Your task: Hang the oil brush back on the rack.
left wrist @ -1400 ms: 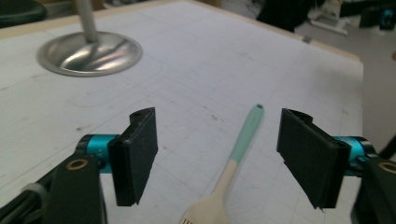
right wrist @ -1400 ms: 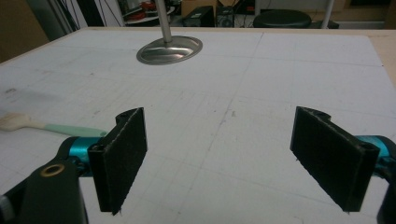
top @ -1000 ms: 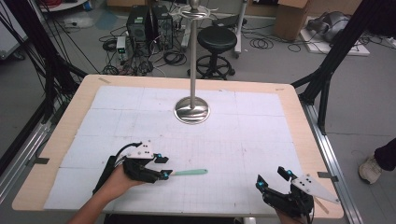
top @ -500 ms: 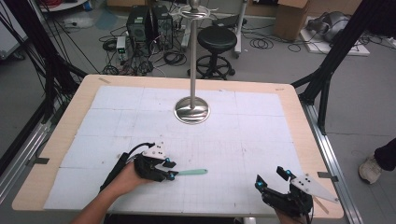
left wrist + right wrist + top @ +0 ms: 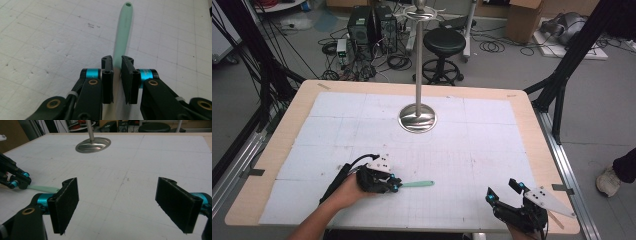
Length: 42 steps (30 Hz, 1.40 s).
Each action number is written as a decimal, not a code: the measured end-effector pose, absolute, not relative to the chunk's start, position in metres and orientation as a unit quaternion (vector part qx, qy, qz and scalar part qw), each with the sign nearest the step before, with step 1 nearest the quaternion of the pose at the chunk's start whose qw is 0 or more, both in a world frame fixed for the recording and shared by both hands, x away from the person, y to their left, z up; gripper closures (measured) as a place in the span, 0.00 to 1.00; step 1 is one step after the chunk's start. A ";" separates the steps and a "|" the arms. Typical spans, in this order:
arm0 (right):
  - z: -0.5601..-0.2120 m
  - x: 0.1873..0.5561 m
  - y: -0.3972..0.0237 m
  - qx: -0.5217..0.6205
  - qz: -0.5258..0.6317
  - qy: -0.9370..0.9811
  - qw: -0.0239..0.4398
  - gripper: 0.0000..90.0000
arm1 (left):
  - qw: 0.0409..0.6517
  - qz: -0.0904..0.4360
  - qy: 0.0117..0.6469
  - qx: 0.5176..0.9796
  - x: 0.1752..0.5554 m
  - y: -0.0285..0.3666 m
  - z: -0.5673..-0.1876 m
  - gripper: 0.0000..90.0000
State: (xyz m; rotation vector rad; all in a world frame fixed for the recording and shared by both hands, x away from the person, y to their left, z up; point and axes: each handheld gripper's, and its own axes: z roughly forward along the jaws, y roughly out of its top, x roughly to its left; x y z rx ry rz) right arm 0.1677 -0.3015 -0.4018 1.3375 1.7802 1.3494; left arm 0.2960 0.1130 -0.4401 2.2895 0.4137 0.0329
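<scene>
We see the left gripper clamped on a green handle pointing to 3 o'clock, its gripped end hidden; the right gripper is wide apart.

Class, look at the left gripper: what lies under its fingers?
Under the left gripper lies a mint-green handle flat on the white gridded mat. Its near end is covered by the fingers.

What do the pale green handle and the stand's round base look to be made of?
The green handle: probably matte plastic or silicone, with even colour, a soft sheen and a moulded hanging hole. The stand base: polished metal, likely steel, silvery with mirror-like reflections.
</scene>
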 end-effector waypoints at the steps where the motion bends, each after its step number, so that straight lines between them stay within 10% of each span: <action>1: -0.402 0.168 -0.302 0.496 0.501 0.658 0.265 0.20 | 0.397 0.013 0.166 0.903 0.296 0.113 -0.440 0.89; 42: -0.401 0.170 -0.297 0.467 0.536 0.660 0.242 0.20 | 0.608 -0.017 0.213 0.765 0.277 0.153 -0.394 0.91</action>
